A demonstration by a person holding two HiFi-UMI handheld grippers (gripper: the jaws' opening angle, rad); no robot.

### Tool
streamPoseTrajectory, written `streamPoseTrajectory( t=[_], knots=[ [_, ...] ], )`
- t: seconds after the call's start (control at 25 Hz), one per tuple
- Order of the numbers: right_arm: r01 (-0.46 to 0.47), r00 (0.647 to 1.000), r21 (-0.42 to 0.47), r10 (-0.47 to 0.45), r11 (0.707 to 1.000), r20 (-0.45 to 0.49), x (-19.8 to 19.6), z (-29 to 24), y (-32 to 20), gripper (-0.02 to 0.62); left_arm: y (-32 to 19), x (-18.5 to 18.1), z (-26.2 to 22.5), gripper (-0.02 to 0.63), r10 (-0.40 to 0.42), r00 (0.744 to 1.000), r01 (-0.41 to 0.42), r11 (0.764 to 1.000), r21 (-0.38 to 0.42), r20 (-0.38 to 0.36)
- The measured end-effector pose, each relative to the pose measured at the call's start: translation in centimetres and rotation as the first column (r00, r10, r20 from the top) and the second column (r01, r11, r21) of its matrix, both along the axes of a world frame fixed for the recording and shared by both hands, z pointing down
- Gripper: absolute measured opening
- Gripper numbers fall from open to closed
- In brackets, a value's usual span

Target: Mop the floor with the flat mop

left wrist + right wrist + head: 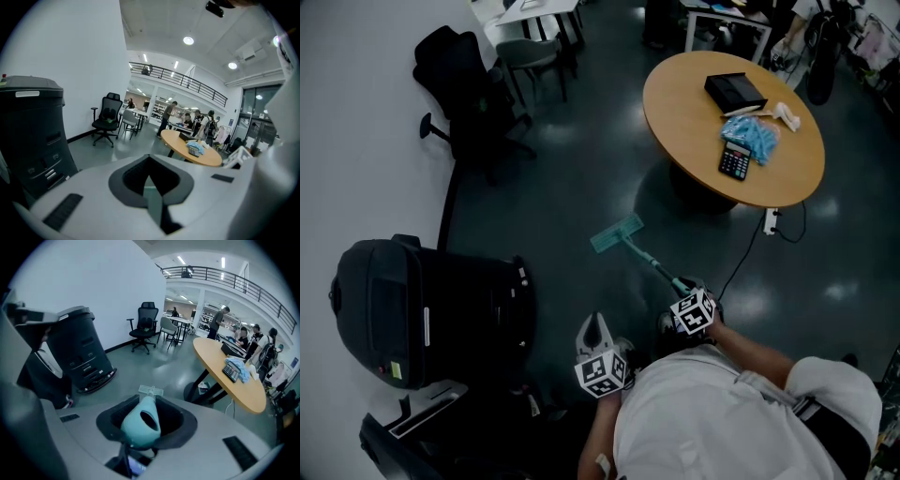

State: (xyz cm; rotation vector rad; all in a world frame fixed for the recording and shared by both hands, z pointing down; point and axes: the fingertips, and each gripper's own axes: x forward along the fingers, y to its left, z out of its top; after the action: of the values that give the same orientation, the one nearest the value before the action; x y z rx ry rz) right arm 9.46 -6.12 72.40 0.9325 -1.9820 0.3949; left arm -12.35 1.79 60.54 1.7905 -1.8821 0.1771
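Observation:
A flat mop lies on the dark floor, with its teal head (617, 233) in front of me and its thin handle (652, 264) slanting back to my right gripper (689, 305). That gripper is shut on the handle's teal end (140, 425), and the mop head (151, 391) shows just past it. My left gripper (598, 342) hangs lower left of the right one, apart from the mop. Its jaws (151, 187) look shut, with only a thin strip of floor colour between them and nothing held.
A round wooden table (787, 178) stands ahead right with a black box (734, 91), a calculator (735, 160) and a blue packet (753, 137). A cable (750, 248) trails from under it. A black wheeled cabinet (422, 314) is at left, a black office chair (473, 89) beyond it.

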Motion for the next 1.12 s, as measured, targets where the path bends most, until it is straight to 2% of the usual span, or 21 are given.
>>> streamPoseTrajectory(
  t=[0.12,0.24,0.36,0.56,0.68,0.88,1.12],
  knots=[
    [0.0,1.0,-0.036,-0.001,0.999,-0.014,3.6,-2.3,5.2,0.114,-0.1,0.3,-0.6,0.006,0.016,1.0,-0.016,1.0,0.015,0.001],
    [-0.004,1.0,-0.041,0.003,0.999,-0.03,5.3,-3.7,7.3,0.114,0.1,0.2,-0.6,0.006,0.024,1.0,-0.024,1.0,0.016,-0.002],
    [-0.022,1.0,-0.044,0.021,0.999,-0.013,5.5,-3.7,7.3,0.113,0.4,0.2,-0.1,0.006,0.024,1.0,-0.024,1.0,0.003,-0.005],
    [-0.01,1.0,-0.033,0.01,0.999,0.003,3.5,-2.7,6.7,0.112,1.1,0.1,0.2,0.006,0.018,1.0,-0.019,1.0,-0.013,-0.006],
    [-0.03,0.999,0.009,0.03,1.0,0.036,1.7,-1.4,3.7,0.114,1.5,-0.2,0.4,0.006,0.004,1.0,-0.004,1.0,-0.021,-0.004],
    [-0.036,0.998,0.074,0.032,0.997,0.06,-3.5,2.6,-4.7,0.114,2.1,-0.7,0.7,0.006,-0.028,0.999,0.028,0.999,-0.03,-0.018],
    [-0.077,0.997,0.048,0.076,0.996,0.026,-8.7,7.7,-13.6,0.112,2.8,-0.9,1.2,0.006,-0.065,0.997,0.063,0.997,-0.054,-0.036]
  ],
)
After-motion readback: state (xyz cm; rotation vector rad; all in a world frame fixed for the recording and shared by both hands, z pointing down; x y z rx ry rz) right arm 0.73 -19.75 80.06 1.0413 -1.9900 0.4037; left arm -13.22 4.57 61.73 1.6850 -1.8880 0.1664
